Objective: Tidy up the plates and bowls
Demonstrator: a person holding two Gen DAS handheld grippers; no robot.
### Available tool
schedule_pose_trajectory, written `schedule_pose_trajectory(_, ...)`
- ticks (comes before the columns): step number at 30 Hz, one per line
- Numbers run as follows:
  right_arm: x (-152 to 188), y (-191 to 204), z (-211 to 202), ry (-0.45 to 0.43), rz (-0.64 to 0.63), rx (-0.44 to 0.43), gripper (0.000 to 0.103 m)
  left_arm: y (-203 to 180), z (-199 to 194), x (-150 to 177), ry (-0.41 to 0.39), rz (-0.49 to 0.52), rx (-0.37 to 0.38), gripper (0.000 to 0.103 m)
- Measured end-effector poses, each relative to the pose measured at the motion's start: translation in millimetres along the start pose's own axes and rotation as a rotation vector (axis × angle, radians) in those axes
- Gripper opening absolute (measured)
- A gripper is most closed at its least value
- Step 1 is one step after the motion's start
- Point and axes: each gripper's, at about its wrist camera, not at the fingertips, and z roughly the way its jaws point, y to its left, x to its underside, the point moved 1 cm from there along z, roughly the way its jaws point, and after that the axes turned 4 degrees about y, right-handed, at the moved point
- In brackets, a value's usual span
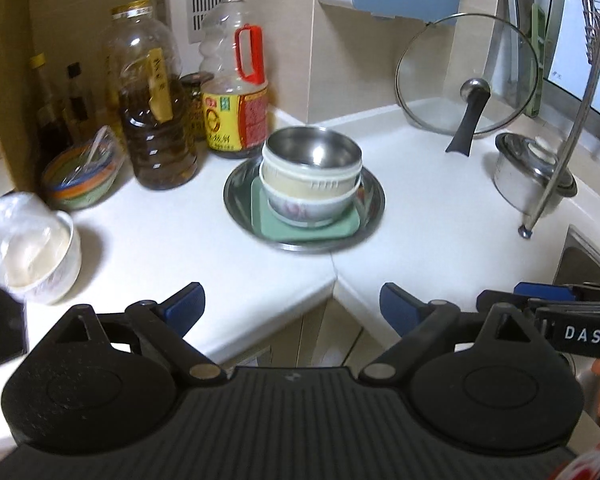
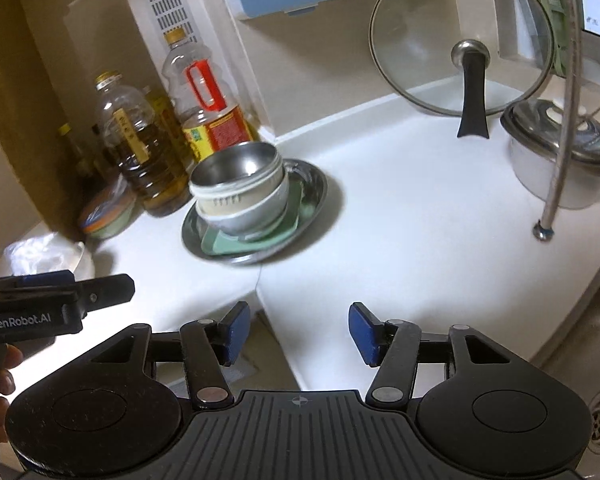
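A stack stands on the white counter: a round steel plate (image 1: 236, 200) at the bottom, a square green plate (image 1: 268, 224) on it, a patterned ceramic bowl (image 1: 304, 210), a cream bowl (image 1: 300, 178), and a steel bowl (image 1: 314, 148) on top. The same stack shows in the right wrist view, with the steel plate (image 2: 316, 184) and steel bowl (image 2: 236, 164). My left gripper (image 1: 292, 304) is open and empty, well short of the stack. My right gripper (image 2: 298, 332) is open and empty near the counter's front edge.
Oil bottles (image 1: 152, 112) and a colourful bowl (image 1: 82, 180) stand at the back left, a white bowl (image 1: 48, 264) with plastic wrap at the left. A glass lid (image 1: 466, 76) leans on the wall. A steel pot (image 1: 528, 172), a rack leg (image 1: 525, 232) and the sink (image 2: 580, 340) are right.
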Motion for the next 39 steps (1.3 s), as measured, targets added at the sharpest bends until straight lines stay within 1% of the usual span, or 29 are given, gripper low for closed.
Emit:
schedule_pose_trajectory(3,12.1,-0.4,-10.7,0.003,-0.013,-0.004,0.056,-6.0,-9.2,14.4,0.010,-0.001,-0.013,0.093)
schedule_pose_trajectory(8,30.1,-2.9,-25.6,0.008,-0.013,-0.010,0.056,-16.8,-20.6,34.2,0.033,-0.008,0.007,0.092)
schedule_pose_trajectory(15,48.1,-3.6,-44.0,0.003,-0.011,-0.016,0.056,-31.2,-35.3,52.3,0.039,0.015,0.016,0.092)
schedule_pose_trajectory(23,58.7,-1.2,-58.5,-0.005,-0.015,-0.019,0.057,-39.8,-43.8,60.4,0.044,0.021,0.033,0.092)
schedule_pose_trajectory(39,65.9,-4.9,-65.7,-0.006,-0.012,-0.017,0.057,-49.1,-50.1,66.6,0.041,0.030,0.039,0.092)
